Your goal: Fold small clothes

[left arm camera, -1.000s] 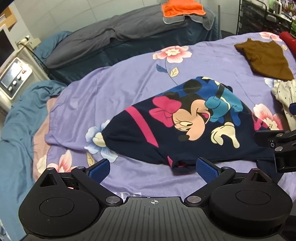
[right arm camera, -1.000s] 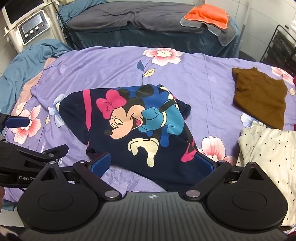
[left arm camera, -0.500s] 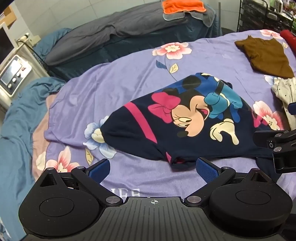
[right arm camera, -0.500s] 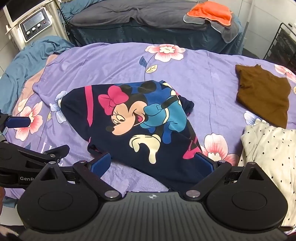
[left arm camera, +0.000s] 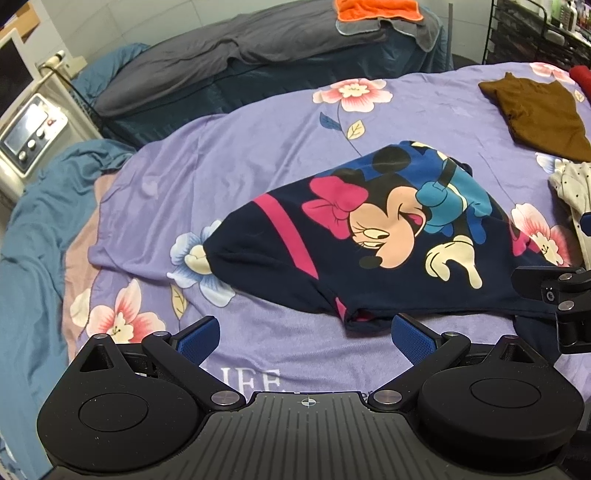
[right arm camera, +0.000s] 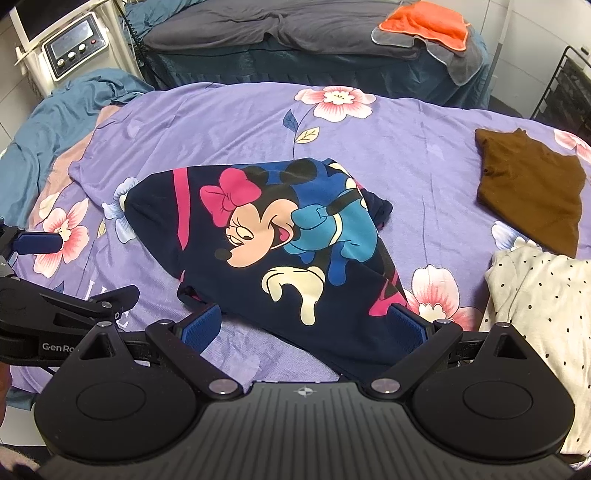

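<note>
both grippers are matte black. left gripper (left arm camera: 303,336): ribbed centre plate with a small crosshair mark, two round discs at its sides, silver pivot screws, angled link arms, blue ridged pads (left arm camera: 410,336). right gripper (right arm camera: 303,324) looks the same; white "genro" lettering shows on the left one's side in the right view.

A white machine (right arm camera: 70,51) (screen, three knobs) stands beside the dark rack (left arm camera: 535,33).

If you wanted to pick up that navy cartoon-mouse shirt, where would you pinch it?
Probably the bunched near hem of the navy cartoon-mouse shirt, approached low from the near edge of the purple flowered bedsheet. The rest lies flat; there the cloth is rucked up, giving the open left gripper a fold to pinch.
</note>
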Demonstrator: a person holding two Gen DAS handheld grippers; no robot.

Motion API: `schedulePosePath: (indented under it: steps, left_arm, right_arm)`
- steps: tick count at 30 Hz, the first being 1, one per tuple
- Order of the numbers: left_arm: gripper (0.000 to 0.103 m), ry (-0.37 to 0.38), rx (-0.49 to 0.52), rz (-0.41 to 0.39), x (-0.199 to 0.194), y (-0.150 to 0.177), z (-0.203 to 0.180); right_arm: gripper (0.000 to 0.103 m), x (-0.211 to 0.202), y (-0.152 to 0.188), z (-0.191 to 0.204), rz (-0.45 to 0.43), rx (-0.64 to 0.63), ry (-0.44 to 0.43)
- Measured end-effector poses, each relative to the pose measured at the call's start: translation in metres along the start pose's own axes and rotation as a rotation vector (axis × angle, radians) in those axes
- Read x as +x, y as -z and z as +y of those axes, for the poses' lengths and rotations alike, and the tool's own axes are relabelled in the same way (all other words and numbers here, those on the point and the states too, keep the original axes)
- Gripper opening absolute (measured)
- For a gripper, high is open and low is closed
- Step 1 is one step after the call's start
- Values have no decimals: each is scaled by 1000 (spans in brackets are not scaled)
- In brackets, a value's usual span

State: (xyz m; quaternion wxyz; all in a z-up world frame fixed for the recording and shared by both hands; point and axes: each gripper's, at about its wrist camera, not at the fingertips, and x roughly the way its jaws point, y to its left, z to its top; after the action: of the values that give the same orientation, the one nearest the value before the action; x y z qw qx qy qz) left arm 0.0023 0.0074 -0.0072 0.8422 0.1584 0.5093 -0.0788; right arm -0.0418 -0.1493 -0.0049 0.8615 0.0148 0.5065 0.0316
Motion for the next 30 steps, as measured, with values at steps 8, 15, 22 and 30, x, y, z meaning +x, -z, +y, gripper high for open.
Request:
schedulePosePath:
  steps: [8,15,22,30]
  left_arm:
    - [103,2,-5,7,1,-1,1]
    - [103,3,-5,10,2,-1,1]
    - [103,8,-10,24,5,0,0]
    - [103,8,4,30,6,1,-1]
  right_arm:
    - [97,2,0,-2,4,4,-7]
    - [97,4,-2,-3,14,8,-5]
    - [97,5,-2,-5,22,12,-1]
    - [97,4,-2,-7,14,27,-1]
